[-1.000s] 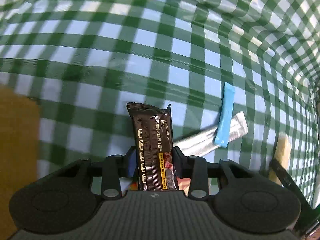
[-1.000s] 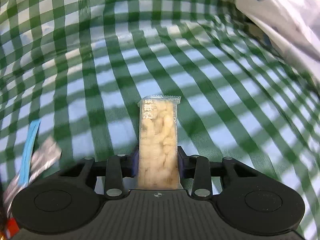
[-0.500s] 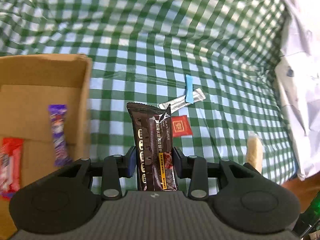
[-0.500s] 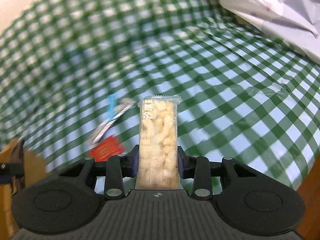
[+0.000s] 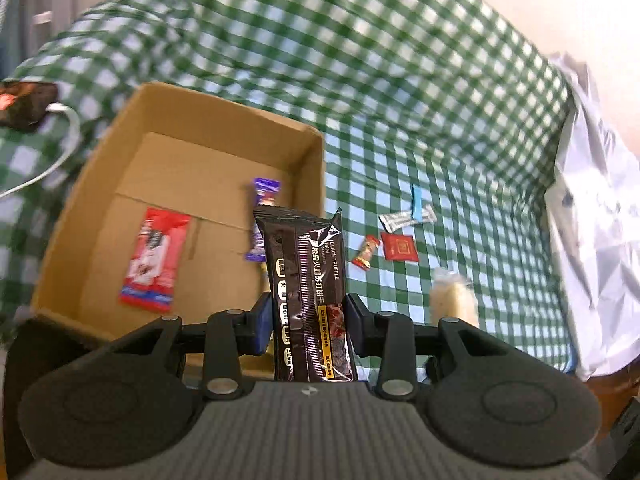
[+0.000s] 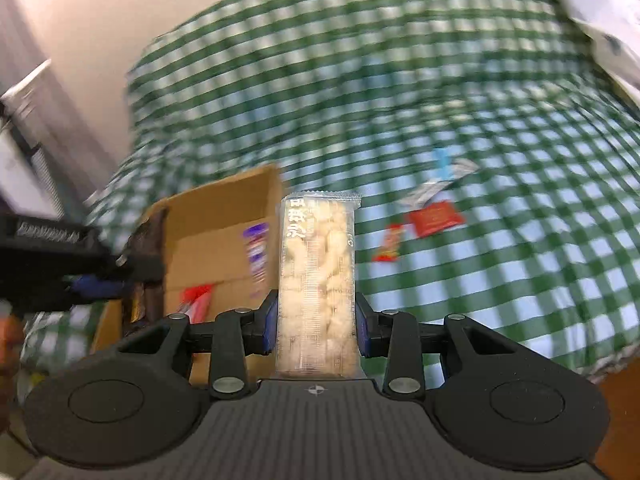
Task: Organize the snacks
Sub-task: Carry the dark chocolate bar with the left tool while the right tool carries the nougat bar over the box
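Green-and-white checked cloth [image 5: 400,92] covers the whole tabletop, and on it sits an open cardboard box [image 5: 312,148], our landmark for everything else.

Left gripper [image 5: 310,320] is clamped on a dark brown Black Truffle Ham snack bar [image 5: 306,280], both blue pads pressing its sides, the wrapper standing upright out of the jaws, above the box's near right corner. Inside the box lie a red snack packet [image 5: 154,256] on the left of the floor and a purple-wrapped candy [image 5: 264,204] close to the right wall.

Right gripper [image 6: 316,320] is squeezed tight on a clear packet of pale puffed snack [image 6: 316,276], held upright, off the box's right side. From this wrist view the other gripper shows at the far left edge, in front of the box, blurred.

Right of the box, loose on the cloth: a small red-and-gold candy [image 5: 365,254] nearest the box, a flat red sachet [image 5: 399,246] just beside it, then a silver stick pack [image 5: 404,218] with a light blue stick [image 5: 417,202] lying across it, farther from the box. A crumpled white plastic bag [image 5: 600,216] sits well to the box's right at the table edge. Off the box's left, a white cable [image 5: 60,152] runs from a dark object I can't make out.
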The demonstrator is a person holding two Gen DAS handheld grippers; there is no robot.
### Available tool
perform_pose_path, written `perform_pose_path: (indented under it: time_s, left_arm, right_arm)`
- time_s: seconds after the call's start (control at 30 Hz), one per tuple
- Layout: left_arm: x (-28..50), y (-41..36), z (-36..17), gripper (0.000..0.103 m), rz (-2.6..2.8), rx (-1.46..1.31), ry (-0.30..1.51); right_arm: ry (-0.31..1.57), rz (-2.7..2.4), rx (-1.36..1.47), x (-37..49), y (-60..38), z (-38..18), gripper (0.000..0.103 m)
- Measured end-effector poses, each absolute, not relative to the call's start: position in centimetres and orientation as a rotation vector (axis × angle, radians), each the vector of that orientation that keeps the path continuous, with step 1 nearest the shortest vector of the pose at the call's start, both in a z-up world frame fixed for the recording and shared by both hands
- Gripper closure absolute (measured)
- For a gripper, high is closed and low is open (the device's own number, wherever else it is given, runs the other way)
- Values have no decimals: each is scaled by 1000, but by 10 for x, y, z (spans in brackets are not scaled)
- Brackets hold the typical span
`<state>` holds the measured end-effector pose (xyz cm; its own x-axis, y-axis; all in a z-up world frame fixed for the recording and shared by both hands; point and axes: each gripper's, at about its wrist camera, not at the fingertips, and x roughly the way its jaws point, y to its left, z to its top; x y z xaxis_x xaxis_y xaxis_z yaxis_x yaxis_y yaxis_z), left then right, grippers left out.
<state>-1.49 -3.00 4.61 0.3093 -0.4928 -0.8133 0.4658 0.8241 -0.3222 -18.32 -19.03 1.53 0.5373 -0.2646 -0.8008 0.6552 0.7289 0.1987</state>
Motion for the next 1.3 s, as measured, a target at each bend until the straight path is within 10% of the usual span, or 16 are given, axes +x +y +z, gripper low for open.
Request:
perform_pose_path:
  time_s: [1.3]
  left_arm:
    - [53, 88, 33, 61, -467, -141, 1053]
  right_arm:
    - [956, -425, 314, -92, -111, 12, 65]
